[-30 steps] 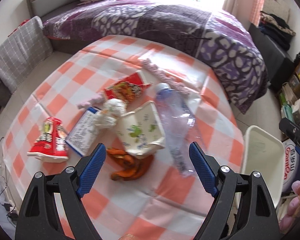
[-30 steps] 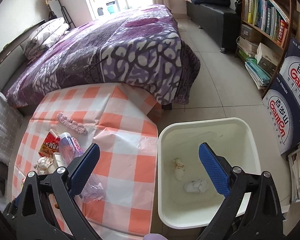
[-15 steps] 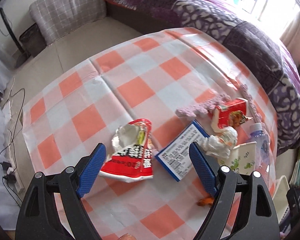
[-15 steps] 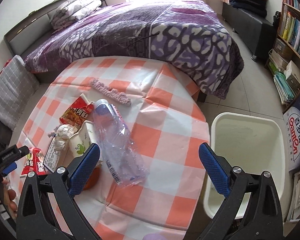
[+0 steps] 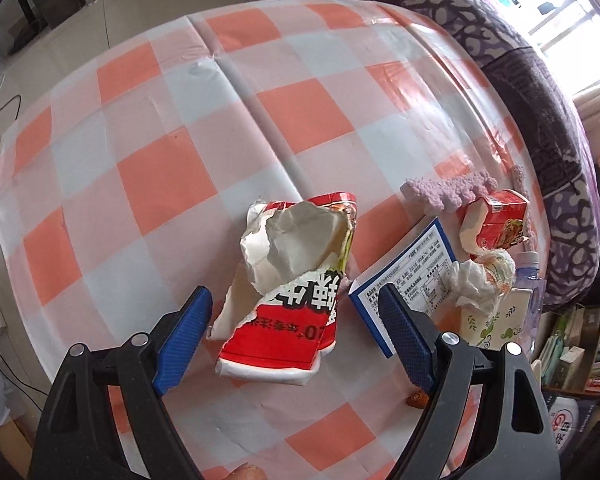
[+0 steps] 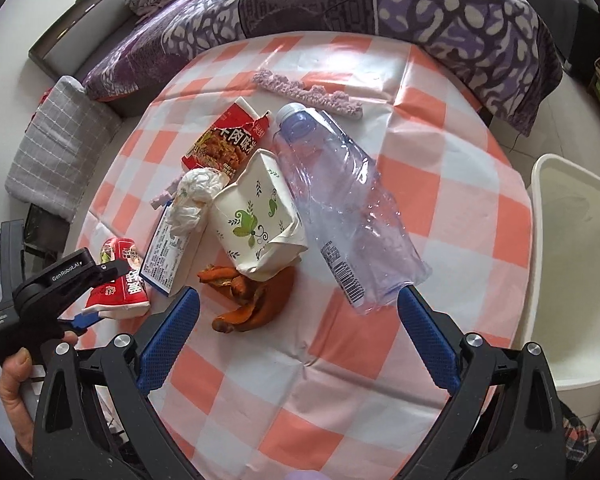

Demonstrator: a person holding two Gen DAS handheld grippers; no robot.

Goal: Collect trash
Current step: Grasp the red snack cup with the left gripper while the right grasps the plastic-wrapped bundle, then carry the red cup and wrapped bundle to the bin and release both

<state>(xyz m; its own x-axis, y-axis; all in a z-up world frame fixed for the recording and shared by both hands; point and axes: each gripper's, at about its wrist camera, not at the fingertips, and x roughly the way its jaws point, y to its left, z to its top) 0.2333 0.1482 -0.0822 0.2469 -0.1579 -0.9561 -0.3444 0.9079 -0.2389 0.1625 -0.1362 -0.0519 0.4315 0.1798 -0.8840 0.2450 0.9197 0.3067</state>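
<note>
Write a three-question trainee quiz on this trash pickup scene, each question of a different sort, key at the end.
1. True or false: the left tongs already pinch the torn red packet.
2. Multiple choice: which item lies between the crushed plastic bottle and the crumpled tissue? A) white paper box with green leaves B) orange peel C) purple fuzzy strip
3. Fill in: the white bin stands off the table's ___ side in the right wrist view.

Key: 1 false, the jaws are closing with the packet between them, unpinched; 2 A; 3 right.
</note>
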